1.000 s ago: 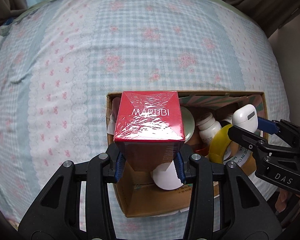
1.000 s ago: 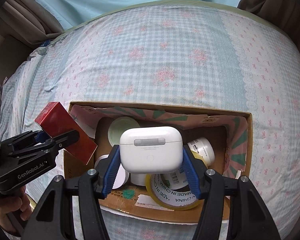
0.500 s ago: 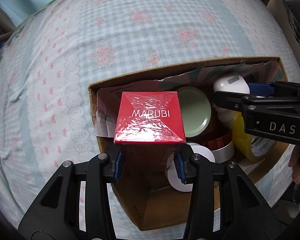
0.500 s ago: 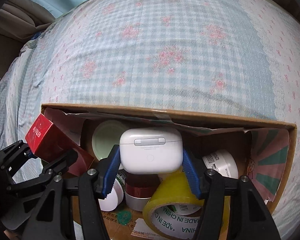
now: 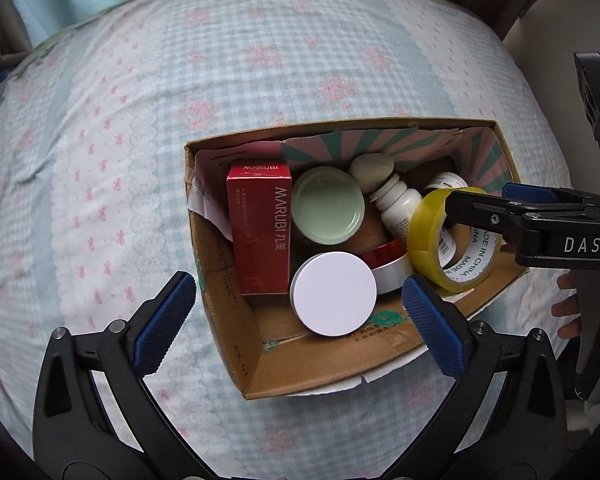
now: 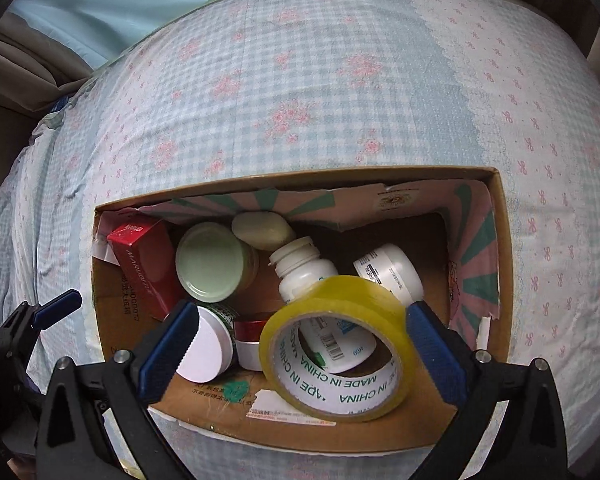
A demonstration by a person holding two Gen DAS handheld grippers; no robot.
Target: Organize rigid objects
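Observation:
An open cardboard box [image 5: 236, 344] [image 6: 500, 264] stands on the bed. The red MARUBI carton [image 5: 260, 232] [image 6: 148, 268] lies inside along its left wall. By the far wall rests the pale rounded earbud case [image 5: 371, 168] [image 6: 262, 230]. My left gripper [image 5: 300, 312] hovers over the box's near left part, jaws opening wide, nothing between them. My right gripper [image 6: 300, 340] hangs above the yellow tape roll [image 6: 336, 344] [image 5: 452, 240], jaws also opening and holding nothing. One of its fingers [image 5: 500, 208] reaches in from the right in the left wrist view.
The box also holds a green-lidded jar [image 5: 327, 210], a white round lid [image 5: 334, 298], a red and silver tin [image 5: 388, 264] and two white bottles [image 6: 308, 268] [image 6: 388, 272]. Checked floral bedding [image 5: 220, 80] surrounds it. A hand [image 5: 564, 312] shows at the right.
Both grippers opened. The red carton dropped from the left one into the box's left side. The earbud case left the right one and now lies by the far wall.

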